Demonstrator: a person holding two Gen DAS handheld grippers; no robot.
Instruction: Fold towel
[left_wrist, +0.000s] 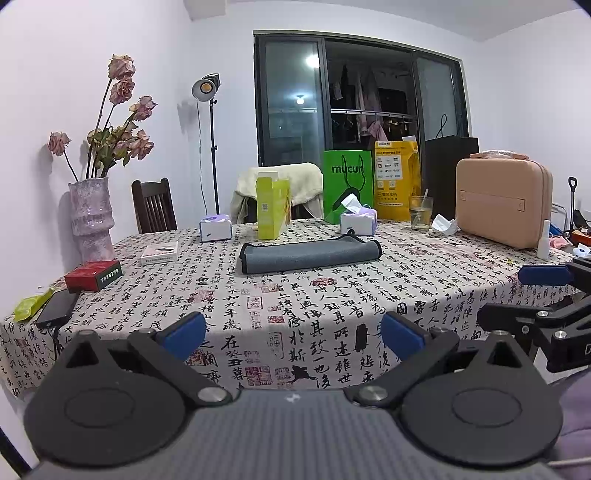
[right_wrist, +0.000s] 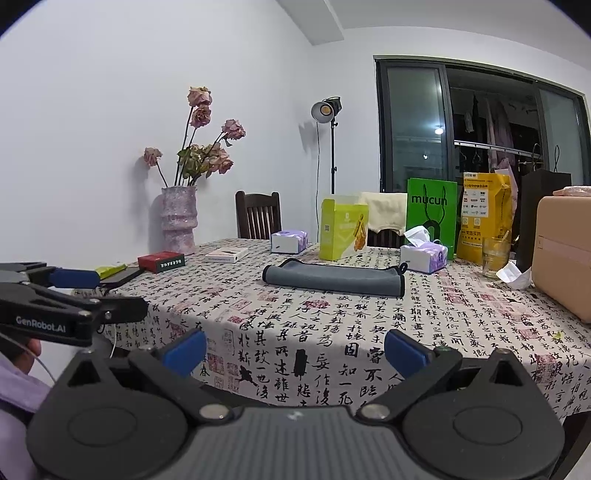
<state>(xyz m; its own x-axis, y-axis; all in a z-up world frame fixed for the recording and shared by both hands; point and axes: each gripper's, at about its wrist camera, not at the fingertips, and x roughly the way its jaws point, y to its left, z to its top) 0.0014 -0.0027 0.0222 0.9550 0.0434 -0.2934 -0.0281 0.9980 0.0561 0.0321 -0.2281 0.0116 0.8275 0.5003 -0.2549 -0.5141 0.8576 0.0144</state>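
Observation:
A grey towel (left_wrist: 309, 254) with a dark edge lies folded into a long strip on the calligraphy tablecloth (left_wrist: 295, 295), past the table's middle. It also shows in the right wrist view (right_wrist: 334, 277). My left gripper (left_wrist: 293, 334) is open and empty, held off the table's near edge, well short of the towel. My right gripper (right_wrist: 295, 350) is open and empty, also off the near edge. Each gripper shows at the side of the other's view: the right one (left_wrist: 546, 295), the left one (right_wrist: 70, 295).
Behind the towel stand a yellow-green box (left_wrist: 272, 206), two tissue packs (left_wrist: 358, 219), a green bag (left_wrist: 347, 184), a yellow bag (left_wrist: 397, 179) and a glass (left_wrist: 421, 213). A beige case (left_wrist: 504, 201) is at the right. A vase (left_wrist: 90, 218), red box (left_wrist: 93, 275) and phone (left_wrist: 57, 308) sit left.

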